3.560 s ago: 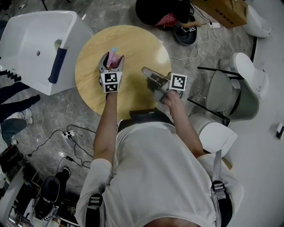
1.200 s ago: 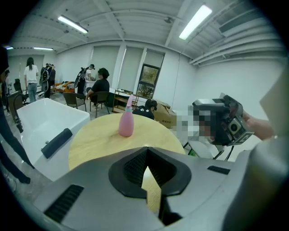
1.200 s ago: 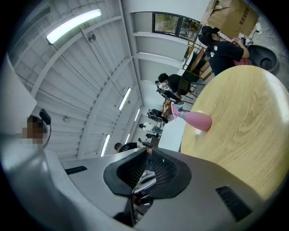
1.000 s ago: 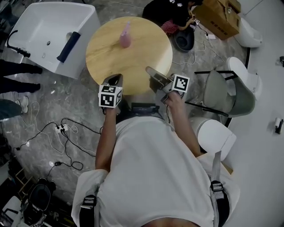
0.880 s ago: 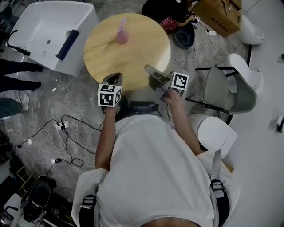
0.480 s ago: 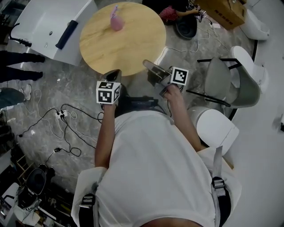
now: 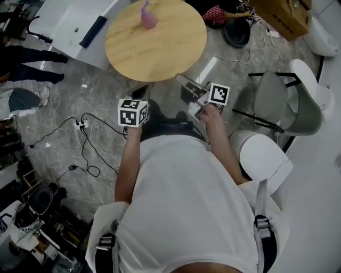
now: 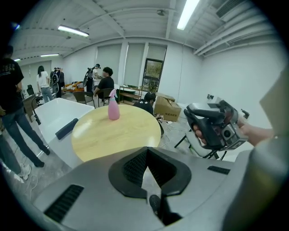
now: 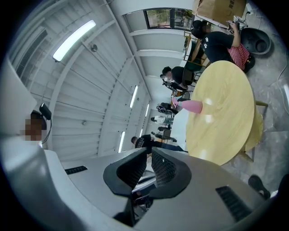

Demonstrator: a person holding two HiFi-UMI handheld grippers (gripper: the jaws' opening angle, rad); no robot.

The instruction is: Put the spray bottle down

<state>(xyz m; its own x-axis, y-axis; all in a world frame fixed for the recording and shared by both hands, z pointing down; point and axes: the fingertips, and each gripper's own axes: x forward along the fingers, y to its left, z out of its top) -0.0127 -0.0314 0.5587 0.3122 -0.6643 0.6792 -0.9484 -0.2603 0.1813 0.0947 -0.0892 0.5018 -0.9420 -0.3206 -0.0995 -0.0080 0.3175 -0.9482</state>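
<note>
The pink spray bottle (image 7: pixel 147 16) stands upright on the far side of the round wooden table (image 7: pixel 165 45), with nothing touching it. It also shows in the left gripper view as the bottle (image 8: pixel 113 108) and in the right gripper view as the bottle (image 9: pixel 192 106). My left gripper (image 7: pixel 142 89) is off the table's near edge, above the floor, shut and empty. My right gripper (image 7: pixel 183 81) is level with it to the right, jaws together with only a thin slit and nothing held. From the left gripper (image 8: pixel 146 151) the right one appears at the side; the right gripper (image 9: pixel 149 153) faces the table.
A white tub (image 7: pixel 64 21) with a dark handle stands left of the table. A grey chair (image 7: pixel 277 101) and a white toilet (image 7: pixel 264 154) are on the right, a cardboard box (image 7: pixel 282 13) behind. Cables (image 7: pixel 85 138) lie on the floor; people (image 7: pixel 26 69) stand at left.
The left gripper, which earlier held the bottle on the table, has let go. Both grippers have drawn back from the table over the floor; the bottle stays standing.
</note>
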